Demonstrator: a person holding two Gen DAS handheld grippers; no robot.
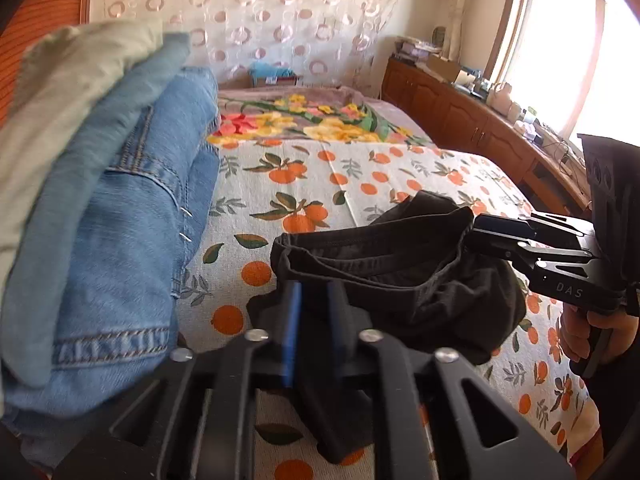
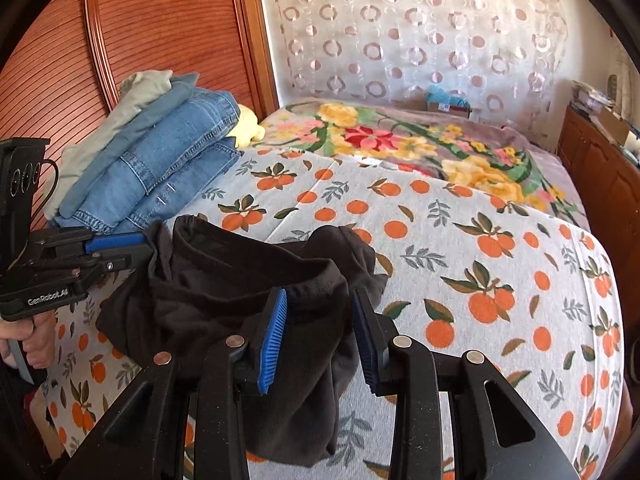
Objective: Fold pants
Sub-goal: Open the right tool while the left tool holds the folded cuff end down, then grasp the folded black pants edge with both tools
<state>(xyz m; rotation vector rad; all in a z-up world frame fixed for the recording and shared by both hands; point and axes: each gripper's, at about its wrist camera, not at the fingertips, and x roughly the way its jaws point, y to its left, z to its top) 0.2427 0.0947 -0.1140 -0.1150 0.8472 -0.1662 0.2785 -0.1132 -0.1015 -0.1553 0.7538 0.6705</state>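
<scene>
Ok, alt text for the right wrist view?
Black pants hang bunched between the blue pads of the right tool, while the left tool pinches their waistband at left. Beneath lies an orange-print bedsheet, folded jeans stacked behind.

We counted one pair of black pants [image 2: 224, 280] at lower centre of the right wrist view, two grippers, left [image 1: 314, 292] and right [image 2: 320, 312], and three folded garments stacked at upper left: one pair of blue jeans [image 2: 168, 176], one grey-blue piece [image 2: 132, 136], one pale green piece [image 2: 140, 84].
</scene>
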